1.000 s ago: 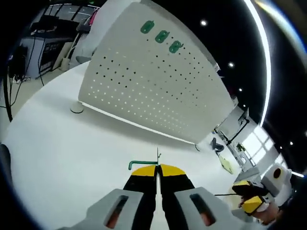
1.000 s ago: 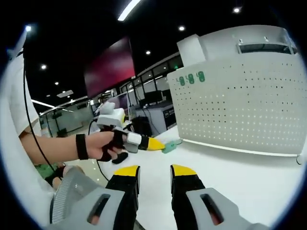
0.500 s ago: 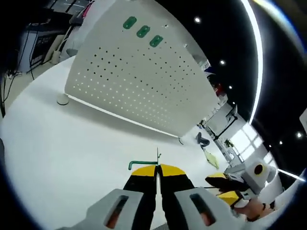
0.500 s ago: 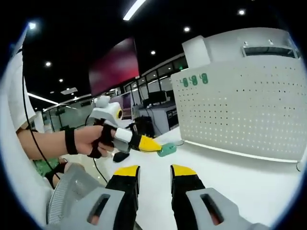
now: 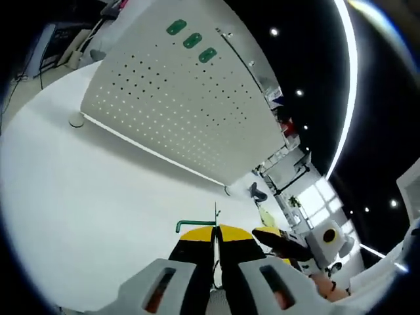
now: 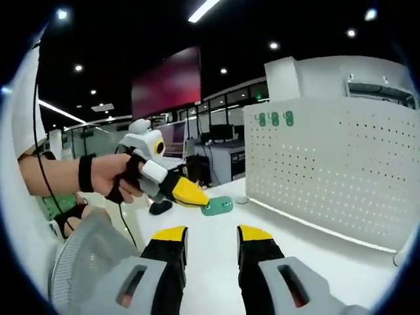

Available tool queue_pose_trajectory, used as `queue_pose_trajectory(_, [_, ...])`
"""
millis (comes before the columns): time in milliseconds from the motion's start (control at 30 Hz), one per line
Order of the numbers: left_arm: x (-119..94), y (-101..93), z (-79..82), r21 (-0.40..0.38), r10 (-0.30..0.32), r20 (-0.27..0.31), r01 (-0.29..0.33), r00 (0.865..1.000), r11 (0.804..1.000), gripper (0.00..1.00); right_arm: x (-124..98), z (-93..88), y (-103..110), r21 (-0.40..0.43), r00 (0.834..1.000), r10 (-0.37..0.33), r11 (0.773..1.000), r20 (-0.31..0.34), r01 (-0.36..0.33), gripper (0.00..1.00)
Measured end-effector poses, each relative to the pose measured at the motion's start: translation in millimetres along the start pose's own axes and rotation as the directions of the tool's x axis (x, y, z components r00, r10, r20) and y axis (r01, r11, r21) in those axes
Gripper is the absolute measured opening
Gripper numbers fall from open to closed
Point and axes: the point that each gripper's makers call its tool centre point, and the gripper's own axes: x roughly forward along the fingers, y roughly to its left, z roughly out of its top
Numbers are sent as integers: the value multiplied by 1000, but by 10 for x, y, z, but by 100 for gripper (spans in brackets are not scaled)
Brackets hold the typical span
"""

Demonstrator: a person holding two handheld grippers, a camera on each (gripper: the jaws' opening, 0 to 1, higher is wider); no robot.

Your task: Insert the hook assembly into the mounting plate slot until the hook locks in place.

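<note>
Left gripper [image 5: 214,237] clamped on green hook [image 5: 195,225], near side of table, well short of pegboard [image 5: 177,111]. Right gripper [image 6: 211,241] jaws apart, empty. Risk: thin grip lets hook twist, missing slot; 3 hooks [image 5: 191,41] already mounted far up.

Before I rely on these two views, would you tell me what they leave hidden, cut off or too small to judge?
- Left gripper view: the green hook shows just its bar; the rest sits behind the left gripper's shut jaws.
- Right gripper view: the hook's green plate is partly covered by those yellow jaws.
- Both views: the pegboard's holes and three green pieces are too small to judge slot shape.
</note>
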Motion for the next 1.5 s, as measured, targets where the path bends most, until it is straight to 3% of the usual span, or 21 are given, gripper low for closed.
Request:
queue_pose_trajectory(367, [85, -156, -130, -13, -40, -70, 39, 997, 999, 1, -8, -58, -40, -108, 999, 27, 994, -41, -31, 38])
queue_pose_trajectory(567, [106, -147, -192, -12, -38, -118, 37, 992, 999, 1, -17, -105, -83, -222, 996, 36, 974, -80, -53, 41])
queue_pose_trajectory(667, [105, -162, -226, -19, -46, -128, 44, 991, 999, 1, 5, -117, -73, -221, 995, 46, 973, -86, -64, 41])
queue_pose_trajectory(733, [103, -174, -264, -26, -53, -145, 50, 988, 998, 1, 19, -146, -64, -267, 993, 47, 961, -110, -75, 41])
queue_pose_trajectory(833, [109, -183, -312, -21, -53, -171, 50, 984, 999, 1, 37, -212, -23, -377, 986, 48, 920, -163, -107, 41])
queue_pose_trajectory(967, [107, -226, -345, -30, -72, -190, 68, 979, 997, 1, 51, -202, 17, -398, 986, 57, 910, -156, -115, 41])
queue_pose_trajectory(1033, [114, -219, -366, -35, -73, -209, 67, 975, 997, 1, 54, -216, 21, -464, 983, 48, 877, -177, -127, 41])
queue_pose_trajectory(1100, [107, -152, -410, 25, -22, -251, 29, 968, 999, 1, 61, -236, 40, -455, 980, 60, 879, -188, -141, 41])
queue_pose_trajectory(1167, [131, -199, -425, 25, -27, -262, 35, 965, 999, 1, 60, -237, 57, -451, 980, 73, 880, -186, -151, 41])
queue_pose_trajectory(1267, [133, -242, -441, 46, -38, -289, 53, 957, 998, 1, 49, -277, 77, -499, 973, 77, 848, -218, -179, 39])
queue_pose_trajectory(1367, [134, -266, -468, 53, -46, -316, 66, 948, 996, 1, 55, -284, 104, -510, 971, 84, 839, -225, -190, 37])
queue_pose_trajectory(1500, [133, -266, -549, 88, -22, -368, 58, 929, 994, 1, 84, -286, 141, -572, 969, 77, 795, -234, -202, 37])
